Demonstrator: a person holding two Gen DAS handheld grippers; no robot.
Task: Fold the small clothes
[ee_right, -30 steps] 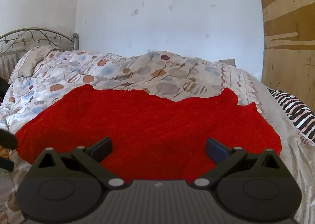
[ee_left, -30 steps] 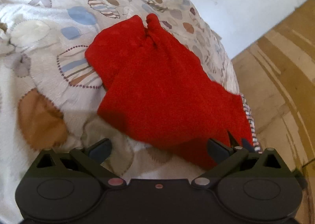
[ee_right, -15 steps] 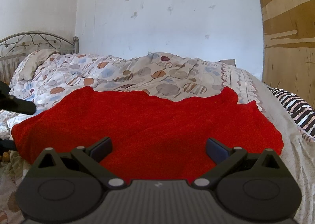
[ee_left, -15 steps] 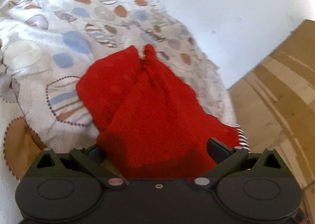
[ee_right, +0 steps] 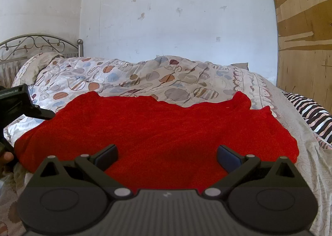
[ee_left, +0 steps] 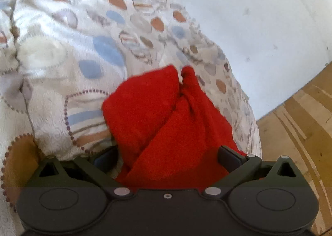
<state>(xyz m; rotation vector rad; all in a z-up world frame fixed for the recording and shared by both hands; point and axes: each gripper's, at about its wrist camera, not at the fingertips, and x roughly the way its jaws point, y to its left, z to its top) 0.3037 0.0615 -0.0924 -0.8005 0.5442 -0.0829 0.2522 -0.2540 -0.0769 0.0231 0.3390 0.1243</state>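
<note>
Red fleece garment (ee_right: 157,132) lies spread across the bed, on top of a quilt (ee_right: 128,76) printed with blue, orange and striped ovals. From the right wrist view we see it as a broad sheet with an uneven far edge and a small raised corner at its far right. Our right gripper (ee_right: 167,156) sits low over the near edge of the garment, its jaws spread wide with red cloth showing between the two blue-padded fingers (ee_right: 106,154), neither of them pinching anything.

At the left edge of that same view our left gripper (ee_right: 22,104) shows as a dark body beside the garment's left end. From the left wrist view, the left gripper (ee_left: 167,156) has its jaws spread as well, and the garment (ee_left: 164,128) bulges up between them, bunched into a soft fold with a twisted pucker at the far tip. We cannot tell whether the pads touch the cloth; the left pad (ee_left: 104,158) sits half behind the fabric.

Beyond the bed stands a white marked wall (ee_right: 176,18), with a metal scrollwork headboard (ee_right: 39,43) at the far left, a plywood panel (ee_right: 305,28) at the right, and a black-and-white striped cloth (ee_right: 311,113) near the bed's right edge.
</note>
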